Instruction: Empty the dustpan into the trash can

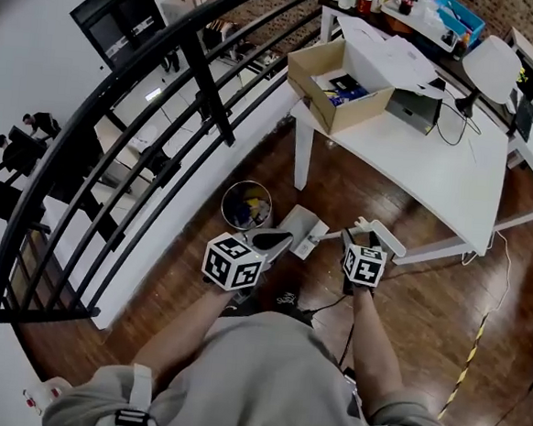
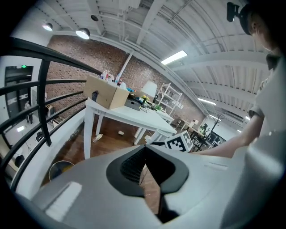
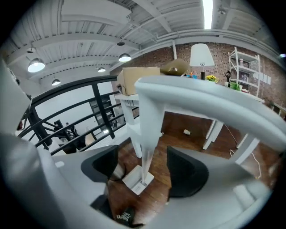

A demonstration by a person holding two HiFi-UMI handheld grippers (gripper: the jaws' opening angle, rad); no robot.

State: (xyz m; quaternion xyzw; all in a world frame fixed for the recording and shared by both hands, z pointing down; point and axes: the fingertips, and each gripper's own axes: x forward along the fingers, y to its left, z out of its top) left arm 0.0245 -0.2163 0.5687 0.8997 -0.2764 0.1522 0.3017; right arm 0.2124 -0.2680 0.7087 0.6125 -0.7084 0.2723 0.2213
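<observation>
Looks like the grab stage: right gripper [image 3: 142, 166] wide open around dustpan handle [image 3: 148, 117], not pinching. Left gripper [image 2: 144, 161] shut, empty. Next up, probably: clamp, lift, tip over trash can [image 1: 246, 204].

Head view: high on the person, facing steeply down. It is wide and takes in the left gripper [image 1: 272, 241], right gripper [image 1: 357, 235], trash can [image 1: 246, 205], white table [image 1: 436, 166] and railing [image 1: 163, 126].
Left gripper view: low, just behind its own closed jaws (they fill the lower half). It faces across the floor [image 2: 111, 142] toward the table's legs.
Right gripper view: very near the dustpan handle [image 3: 147, 134], which stands between its parted jaws. It faces ahead and down.
Shared by all three: table, railing, cardboard box [image 1: 336, 84].
Shared by head and left views: trash can. The pale shape behind the right view's left jaw may be it too.
</observation>
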